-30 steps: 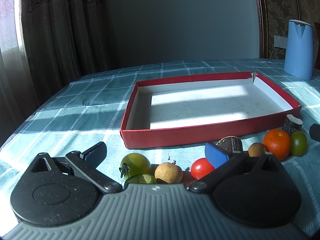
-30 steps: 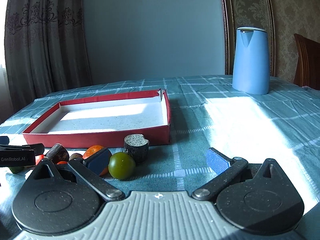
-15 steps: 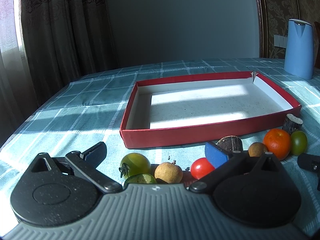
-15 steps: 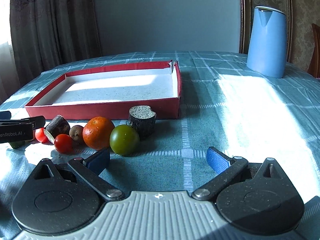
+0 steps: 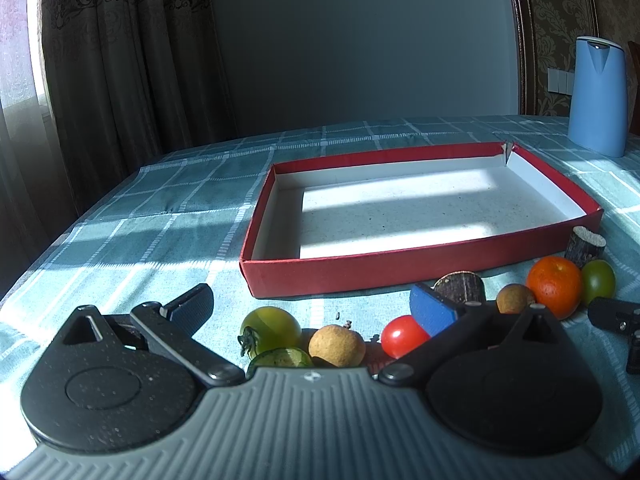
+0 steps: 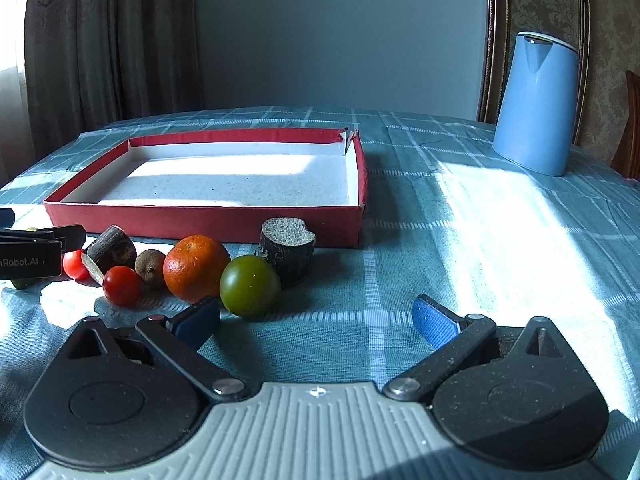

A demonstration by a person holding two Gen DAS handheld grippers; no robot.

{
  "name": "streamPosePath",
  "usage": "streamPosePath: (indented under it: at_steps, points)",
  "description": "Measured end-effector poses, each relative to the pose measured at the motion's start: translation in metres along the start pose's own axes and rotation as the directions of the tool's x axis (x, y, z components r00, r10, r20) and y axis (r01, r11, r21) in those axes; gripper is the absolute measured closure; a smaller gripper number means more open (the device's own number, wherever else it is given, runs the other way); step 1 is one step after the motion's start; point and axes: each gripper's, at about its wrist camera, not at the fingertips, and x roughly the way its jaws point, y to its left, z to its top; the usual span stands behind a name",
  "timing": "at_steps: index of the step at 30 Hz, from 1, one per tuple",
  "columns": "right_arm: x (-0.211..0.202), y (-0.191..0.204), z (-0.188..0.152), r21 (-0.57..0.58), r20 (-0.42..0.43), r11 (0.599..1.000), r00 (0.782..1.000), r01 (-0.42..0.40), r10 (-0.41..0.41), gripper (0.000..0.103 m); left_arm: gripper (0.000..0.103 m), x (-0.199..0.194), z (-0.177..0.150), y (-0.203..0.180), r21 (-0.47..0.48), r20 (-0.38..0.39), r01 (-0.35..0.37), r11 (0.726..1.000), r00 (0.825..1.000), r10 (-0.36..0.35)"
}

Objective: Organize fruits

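A shallow red box with a white inside stands empty on the table. Fruits lie in a row before it. My left gripper is open and empty, low over a green tomato, a tan longan and a red cherry tomato. My right gripper is open and empty, just short of a dark green tomato and an orange. A cut dark stem piece stands behind them.
A blue kettle stands at the back right on the teal checked tablecloth. Another red cherry tomato, a brown longan and a second cut stem piece lie left of the orange. Curtains hang at the back left.
My right gripper has risen and moved toward the dark green tomato and orange, which now sit closer between its fingers. My left gripper has stayed still.
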Motion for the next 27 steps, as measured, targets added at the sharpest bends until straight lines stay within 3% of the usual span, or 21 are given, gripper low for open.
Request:
streamPosePath:
  at_steps: [5,10,14,27]
  points:
    - [0.006,0.003,0.003,-0.022,-0.006,1.000,1.000,-0.014,0.014,0.012,0.000,0.000,0.000,0.000,0.001,0.001,0.000,1.000,1.000,0.000]
    - [0.007,0.002,0.003,-0.019,-0.005,0.999,1.000,-0.027,0.027,0.015,0.000,0.000,0.000,0.000,0.003,0.001,0.000,1.000,1.000,0.000]
    - [0.006,0.007,0.003,-0.044,-0.002,0.997,0.998,-0.064,0.064,0.038,0.000,0.000,0.000,-0.001,0.003,0.001,0.000,1.000,1.000,0.000]
    - [0.013,0.008,0.007,-0.079,-0.019,0.991,0.994,-0.106,0.104,0.043,0.000,0.000,0.000,-0.001,0.003,0.001,0.000,1.000,1.000,0.000]
